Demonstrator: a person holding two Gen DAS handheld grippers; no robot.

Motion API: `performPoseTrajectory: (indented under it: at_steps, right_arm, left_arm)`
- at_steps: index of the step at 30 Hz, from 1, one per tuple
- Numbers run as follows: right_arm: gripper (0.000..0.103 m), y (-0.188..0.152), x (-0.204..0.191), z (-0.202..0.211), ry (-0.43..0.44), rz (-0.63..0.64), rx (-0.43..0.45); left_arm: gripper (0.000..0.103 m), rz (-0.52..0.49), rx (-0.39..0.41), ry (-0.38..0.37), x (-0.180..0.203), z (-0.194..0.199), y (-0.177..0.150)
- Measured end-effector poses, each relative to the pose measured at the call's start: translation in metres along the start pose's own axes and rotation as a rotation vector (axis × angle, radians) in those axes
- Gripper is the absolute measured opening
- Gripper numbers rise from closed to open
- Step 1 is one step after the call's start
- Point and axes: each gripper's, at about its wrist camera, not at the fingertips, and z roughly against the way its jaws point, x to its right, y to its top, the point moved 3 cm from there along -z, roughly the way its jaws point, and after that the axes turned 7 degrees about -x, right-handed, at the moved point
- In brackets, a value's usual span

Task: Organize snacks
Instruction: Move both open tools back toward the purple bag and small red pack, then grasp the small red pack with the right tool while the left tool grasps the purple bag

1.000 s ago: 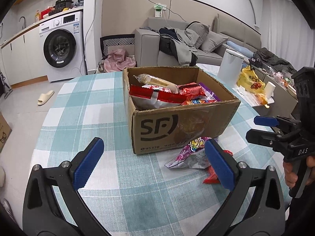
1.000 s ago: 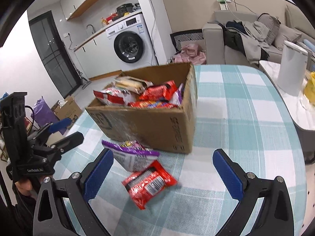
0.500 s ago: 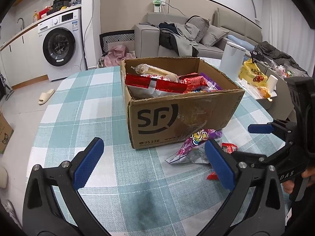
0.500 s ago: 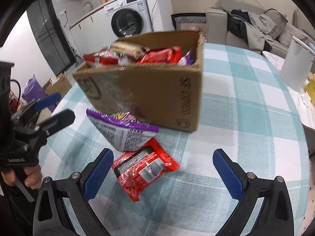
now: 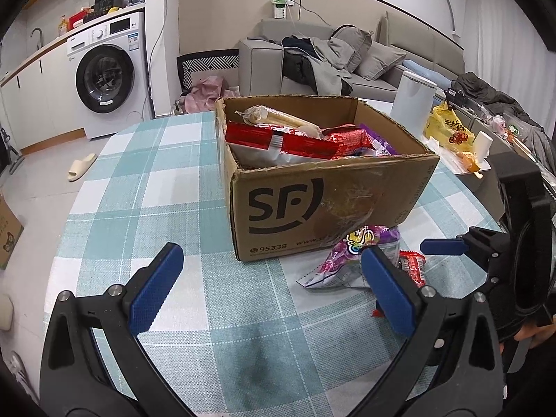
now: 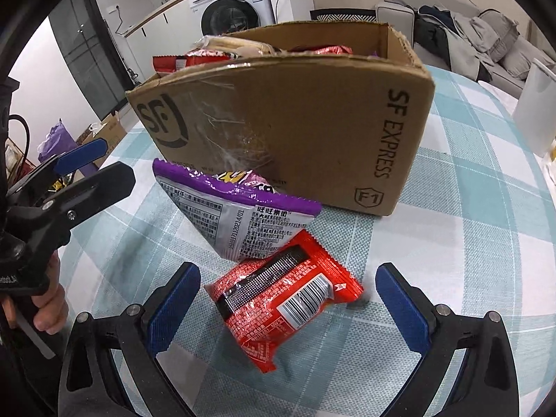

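My right gripper (image 6: 283,307) spread wide around the red snack packet (image 6: 283,307), purple packet (image 6: 239,212) against the cardboard box (image 6: 295,121), my left gripper (image 5: 269,286) spread, empty

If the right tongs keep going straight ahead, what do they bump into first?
Most likely the red packet. It lies on the table between the open right tongs, right in their line. Just behind it are the purple packet and then the box.
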Motion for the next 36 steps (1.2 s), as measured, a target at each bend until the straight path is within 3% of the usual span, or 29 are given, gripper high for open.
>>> performPoseTrajectory:
  at_steps: [10, 17, 21, 26, 36]
  right_arm:
    - [0.103, -0.006, 0.013, -0.003, -0.032, 0.048, -0.068]
    - [0.101, -0.004, 0.032, 0.001, -0.067, 0.010, -0.050]
    - [0.086, 0.000, 0.041, 0.005, -0.057, 0.007, -0.036]
    - [0.080, 0.003, 0.040, 0.003, -0.046, 0.025, -0.022]
    - [0.048, 0.000, 0.017, 0.005, -0.024, 0.072, -0.002]
  left_arm:
    - [0.102, -0.007, -0.022, -0.013, 0.003, -0.007, -0.004]
    - [0.102, -0.018, -0.035, -0.017, 0.008, -0.012, -0.007]
    - [0.102, -0.027, -0.044, -0.022, 0.012, -0.017, -0.009]
    - [0.102, -0.035, -0.056, -0.024, 0.015, -0.022, -0.012]
    - [0.102, -0.044, -0.069, -0.026, 0.020, -0.028, -0.014]
